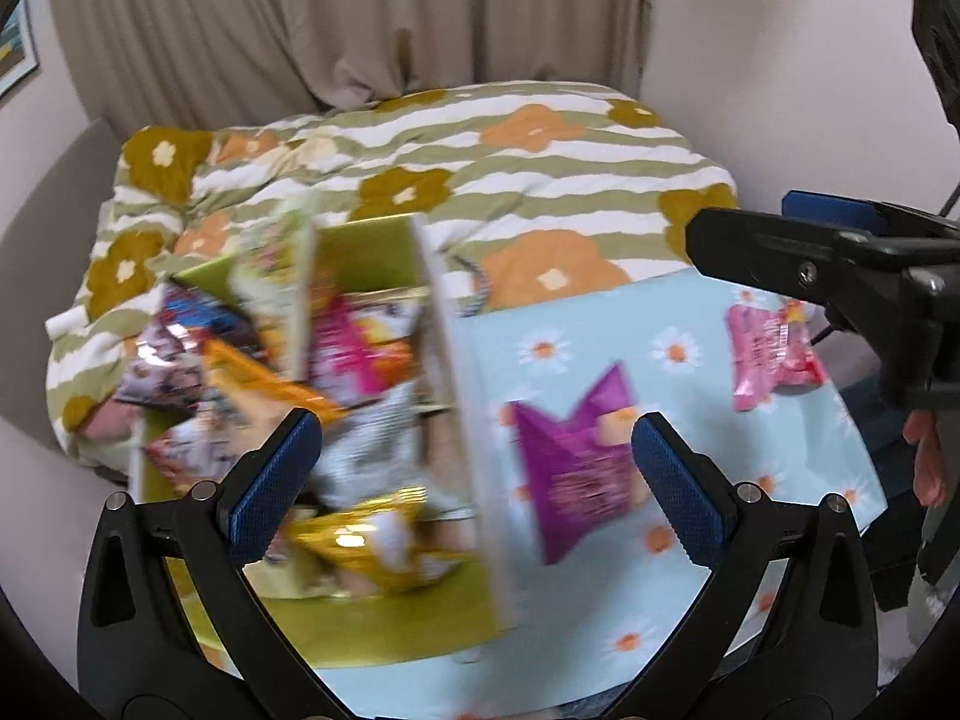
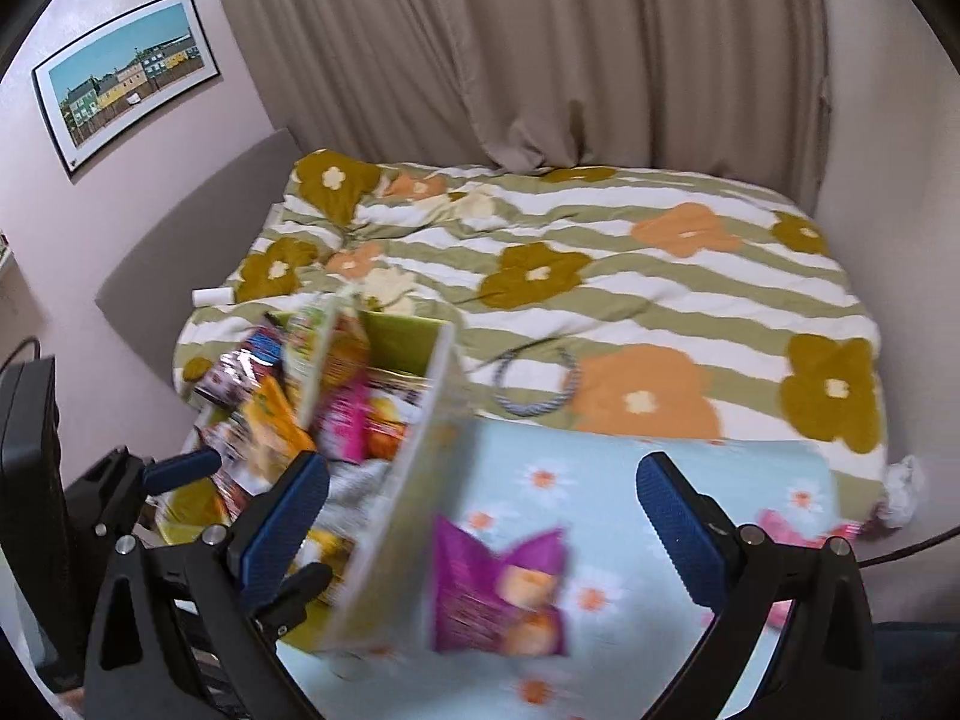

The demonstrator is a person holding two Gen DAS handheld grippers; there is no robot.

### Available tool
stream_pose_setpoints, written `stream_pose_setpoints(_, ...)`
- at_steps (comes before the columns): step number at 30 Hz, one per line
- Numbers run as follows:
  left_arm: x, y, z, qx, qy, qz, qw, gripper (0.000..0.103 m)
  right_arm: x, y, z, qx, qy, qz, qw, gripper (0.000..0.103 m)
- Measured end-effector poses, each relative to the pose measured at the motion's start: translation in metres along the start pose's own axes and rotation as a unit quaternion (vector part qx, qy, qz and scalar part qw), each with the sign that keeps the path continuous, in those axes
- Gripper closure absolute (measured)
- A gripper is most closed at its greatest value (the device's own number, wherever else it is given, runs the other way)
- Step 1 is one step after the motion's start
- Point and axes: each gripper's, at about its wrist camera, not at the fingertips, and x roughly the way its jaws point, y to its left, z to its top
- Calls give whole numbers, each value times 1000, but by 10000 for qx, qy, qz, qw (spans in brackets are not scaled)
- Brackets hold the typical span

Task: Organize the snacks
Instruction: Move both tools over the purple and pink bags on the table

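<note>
A green open box [image 1: 372,630] [image 2: 408,336] holds several snack packets, among them a gold one [image 1: 372,546] and a pink one [image 1: 354,354]. A purple packet [image 1: 576,462] [image 2: 498,588] lies on the light blue daisy cloth [image 1: 600,324] to the right of the box. A pink packet [image 1: 768,354] [image 2: 786,531] lies further right. My left gripper [image 1: 474,480] is open and empty above the box's right wall. My right gripper [image 2: 480,522] is open and empty above the purple packet; it also shows in the left wrist view [image 1: 780,252].
The cloth lies on a bed with a striped flowered duvet [image 2: 600,252]. A loop of cord [image 2: 534,384] lies on the duvet behind the box. Curtains [image 2: 540,48] hang behind, and a framed picture [image 2: 126,78] is on the left wall.
</note>
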Motion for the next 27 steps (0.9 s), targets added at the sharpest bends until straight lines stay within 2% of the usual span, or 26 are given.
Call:
stream_pose_setpoints(6,19,-63,-1,76,89,77,9999,0,-19,-74,-22,249,-57,-272,9993,1)
stream_pose_setpoints(11,45,-93,-14,-96,270,434,9986,0,-8,-126,-47,485,170,-427,9978,1)
stream_pose_setpoints(19,95,-110,-38,-423,476,1309,9893,0,17,-182,-87,610,229,-573,9962,1)
stream_pose_setpoints(27,139,-105,-56,-818,722,1789,9778,0,50,-209,-115,822,415,-577,9941,1)
